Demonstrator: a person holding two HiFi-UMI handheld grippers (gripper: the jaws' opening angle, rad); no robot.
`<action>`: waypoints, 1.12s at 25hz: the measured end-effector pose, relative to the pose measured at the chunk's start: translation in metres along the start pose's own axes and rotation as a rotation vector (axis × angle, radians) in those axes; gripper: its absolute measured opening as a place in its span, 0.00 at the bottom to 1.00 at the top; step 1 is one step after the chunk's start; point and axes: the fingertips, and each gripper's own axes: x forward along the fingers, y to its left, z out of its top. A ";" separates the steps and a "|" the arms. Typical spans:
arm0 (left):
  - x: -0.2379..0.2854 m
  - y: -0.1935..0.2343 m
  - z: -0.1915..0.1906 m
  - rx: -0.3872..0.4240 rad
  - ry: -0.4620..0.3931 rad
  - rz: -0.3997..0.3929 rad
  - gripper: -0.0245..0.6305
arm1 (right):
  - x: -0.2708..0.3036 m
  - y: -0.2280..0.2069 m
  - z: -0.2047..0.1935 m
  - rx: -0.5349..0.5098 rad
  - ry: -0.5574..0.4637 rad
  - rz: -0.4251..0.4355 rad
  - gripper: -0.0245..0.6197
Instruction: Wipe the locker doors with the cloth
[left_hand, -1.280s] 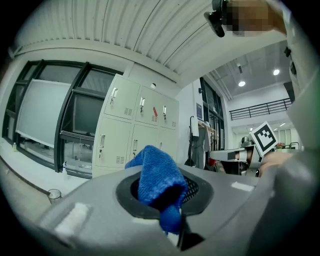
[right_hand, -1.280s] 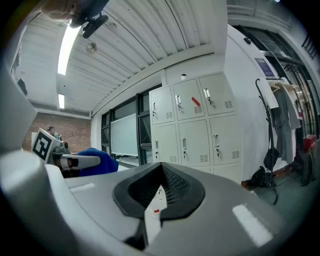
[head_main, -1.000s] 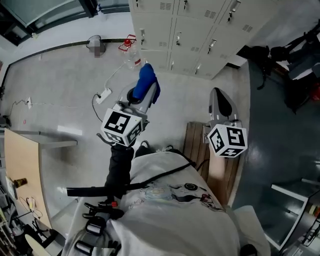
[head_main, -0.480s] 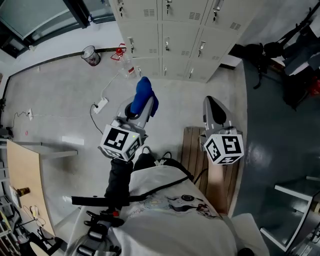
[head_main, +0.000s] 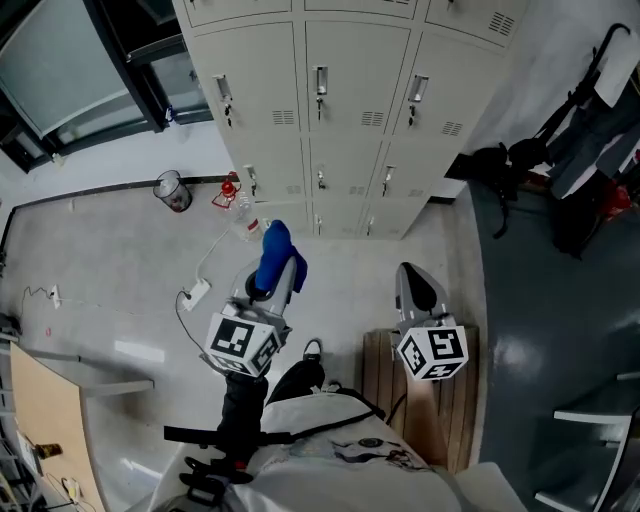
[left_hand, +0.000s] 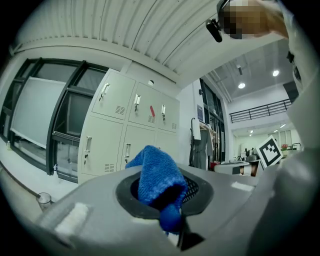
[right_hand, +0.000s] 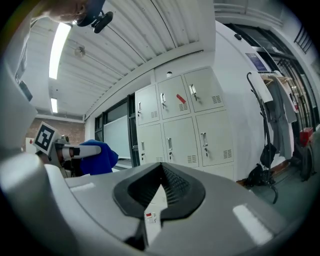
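Approach to the lockers (head_main: 350, 110), read from left to right. Left of the lockers stands a dark-framed window (head_main: 60, 80). On the floor before the lockers' left corner are a small wire bin (head_main: 173, 190), a red item that cannot be identified (head_main: 227, 190) and a white power strip (head_main: 195, 293) with its cable. The left claw (head_main: 283, 272) is closed on the blue cloth (head_main: 271, 250). In the left gripper view the cloth (left_hand: 157, 177) bulges up out of the pinch, and the doors stand well beyond it with open floor between. The right claw (head_main: 415, 290) hangs before the lockers' right half. In its own view the right claw (right_hand: 157, 192) has its pads drawn together to a narrow slit and carries nothing. Below it, further from the lockers, lies a slatted wooden board (head_main: 440, 400). Dark bags (head_main: 510, 165) and hung garments (head_main: 590, 110) crowd the lockers' right flank. Progress, as judged: the cloth is in hand but touches no door, so wiping has not begun and every door remains to be done. Room for moving: the floor directly before the lockers is open. The cable and bin bound the left side, and the board and bags bound the right. The door handles and vents project, and the cloth may catch on them.
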 end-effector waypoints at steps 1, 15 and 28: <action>0.010 0.008 0.006 -0.002 -0.012 -0.005 0.10 | 0.010 -0.005 0.004 0.002 -0.004 -0.014 0.04; 0.132 0.085 0.032 -0.016 -0.029 -0.042 0.10 | 0.139 -0.064 0.041 -0.054 -0.008 -0.179 0.04; 0.333 0.081 0.088 0.082 -0.160 0.083 0.10 | 0.236 -0.200 0.072 -0.034 -0.034 -0.111 0.04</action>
